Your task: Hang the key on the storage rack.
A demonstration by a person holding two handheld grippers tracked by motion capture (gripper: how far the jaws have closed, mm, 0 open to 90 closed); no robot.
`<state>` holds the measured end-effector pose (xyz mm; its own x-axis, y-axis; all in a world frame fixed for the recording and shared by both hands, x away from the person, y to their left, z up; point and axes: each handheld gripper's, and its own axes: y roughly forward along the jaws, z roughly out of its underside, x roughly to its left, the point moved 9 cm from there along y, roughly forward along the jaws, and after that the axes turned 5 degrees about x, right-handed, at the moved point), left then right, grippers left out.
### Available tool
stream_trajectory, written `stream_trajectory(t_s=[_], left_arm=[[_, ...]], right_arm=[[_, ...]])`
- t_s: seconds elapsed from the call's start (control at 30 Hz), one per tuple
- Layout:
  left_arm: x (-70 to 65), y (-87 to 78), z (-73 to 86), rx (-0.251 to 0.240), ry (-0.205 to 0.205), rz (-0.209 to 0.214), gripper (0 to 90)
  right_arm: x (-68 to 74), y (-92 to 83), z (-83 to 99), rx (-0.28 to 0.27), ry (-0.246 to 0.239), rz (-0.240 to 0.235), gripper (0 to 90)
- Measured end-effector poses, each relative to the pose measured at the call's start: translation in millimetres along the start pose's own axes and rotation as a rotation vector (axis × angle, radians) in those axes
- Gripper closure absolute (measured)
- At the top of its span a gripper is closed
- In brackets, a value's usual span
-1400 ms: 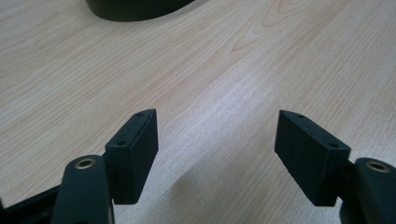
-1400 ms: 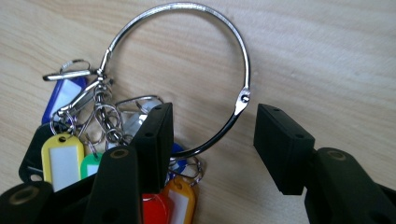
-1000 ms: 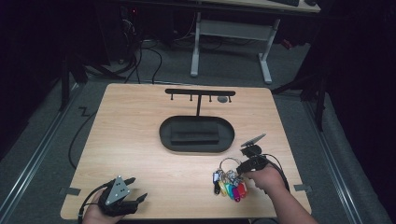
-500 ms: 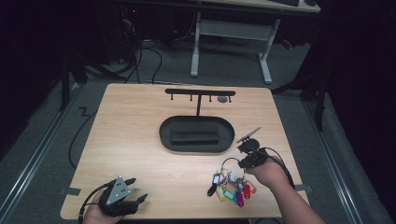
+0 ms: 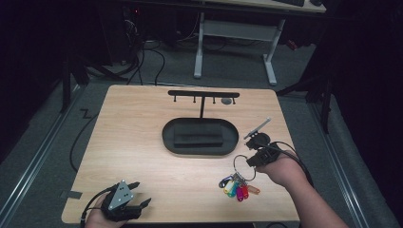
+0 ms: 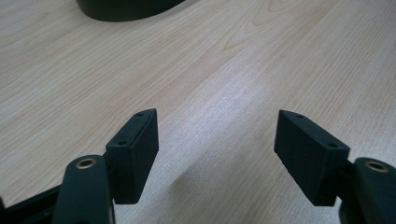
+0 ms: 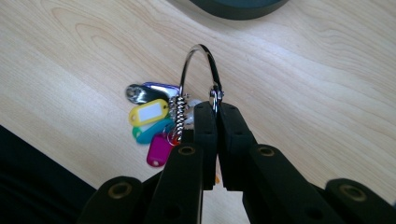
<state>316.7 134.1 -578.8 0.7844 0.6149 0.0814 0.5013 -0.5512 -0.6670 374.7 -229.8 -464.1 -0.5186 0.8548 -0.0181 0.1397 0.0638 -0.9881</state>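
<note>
1. Left tool (image 5: 138,202) at the near left corner of the table (image 5: 133,142), low over the wood; jaws wide apart, nothing between them, bare wood under the gap in the left gripper view.
2. Right tool (image 5: 251,160) at the near right part of the table, in the person's right hand (image 5: 280,168), cable looping behind the wrist.
3. Its jaws have just been closing and now stand together, clamped on the metal key ring (image 7: 198,70); the right gripper view shows the pads pinching the ring's wire at its lower right, loop standing up past the tips.
4. Coloured key tags (image 5: 237,187) (yellow, teal, magenta, red, orange, plus a dark one) hang off the ring in a bunch; whether they touch the wood cannot be told.
5. Black oval tray (image 5: 199,137) mid-table, just beyond the ring, a dark block lying in it.
6. Black T-shaped hook rack (image 5: 203,95) stands behind the tray, near the far edge; small pegs along its bar.
7. Grey floor and a white desk frame (image 5: 235,35) beyond the table.
</note>
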Motion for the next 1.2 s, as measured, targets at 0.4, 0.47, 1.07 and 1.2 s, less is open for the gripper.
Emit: stream_trajectory(t_s=[0.4,0.47,1.07,1.2], left_arm=[[0.3,1.3,0.6,0.006,-0.008,0.007,31.2],[0.4,1.2,0.6,0.005,-0.009,0.006,31.1],[0.9,0.8,0.4,0.003,-0.009,0.005,31.1],[-0.3,2.2,-0.2,0.009,-0.001,0.012,30.9]], right_arm=[[-8.2,-52.5,-1.1,-0.035,-0.008,0.033,87.9],[-9.3,-61.4,-2.2,-0.04,-0.01,0.043,87.9],[-17.9,-82.6,-16.2,-0.061,-0.01,0.077,87.9],[-16.0,-82.8,-28.5,-0.081,-0.008,0.067,87.9]])
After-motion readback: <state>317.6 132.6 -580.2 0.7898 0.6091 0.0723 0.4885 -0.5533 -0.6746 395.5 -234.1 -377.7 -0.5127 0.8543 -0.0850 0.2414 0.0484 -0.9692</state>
